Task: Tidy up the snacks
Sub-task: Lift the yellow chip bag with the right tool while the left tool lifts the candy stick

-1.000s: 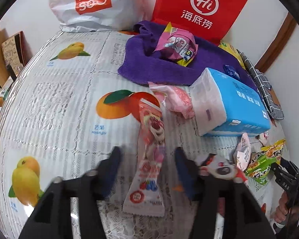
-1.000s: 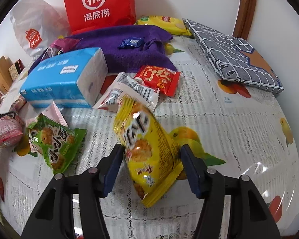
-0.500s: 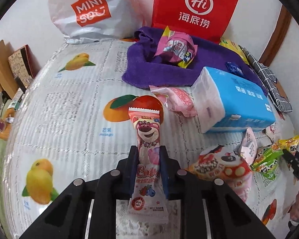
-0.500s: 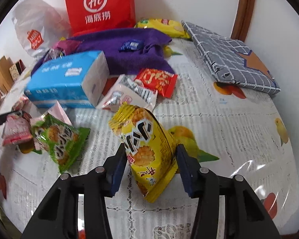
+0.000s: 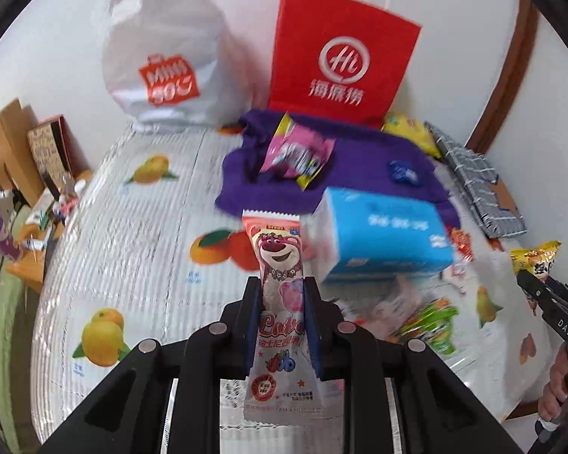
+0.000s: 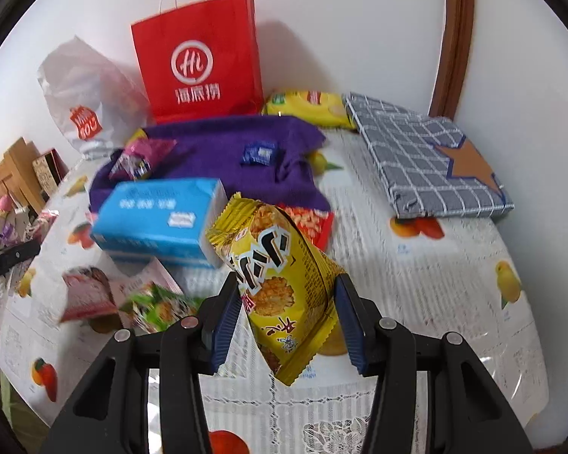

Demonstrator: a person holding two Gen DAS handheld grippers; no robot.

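Note:
My left gripper (image 5: 281, 287) is shut on a long pink bear-print snack packet (image 5: 276, 265), held upright above the fruit-print tablecloth (image 5: 132, 234). My right gripper (image 6: 284, 287) is shut on a puffy yellow snack bag (image 6: 280, 268), lifted off the tablecloth (image 6: 416, 276). The right gripper also shows at the right edge of the left wrist view, with the yellow bag (image 5: 537, 261) in it. A pink packet (image 5: 299, 155) and a small blue packet (image 5: 403, 172) lie on a purple towel (image 5: 359, 155). Green (image 6: 159, 306) and red (image 6: 310, 223) packets lie on the table.
A red paper bag (image 5: 340, 60) and a white plastic bag (image 5: 166, 64) stand against the back wall. A blue tissue pack (image 5: 382, 230) sits mid-table. A grey checked pouch (image 6: 428, 155) and a yellow chip bag (image 6: 306, 106) lie at the back right. Wooden furniture (image 5: 11, 155) stands left of the table.
Both grippers closed on their packets and rose off the table: the left with the pink bear packet, the right with the yellow bag. The bags at the wall now show in full.

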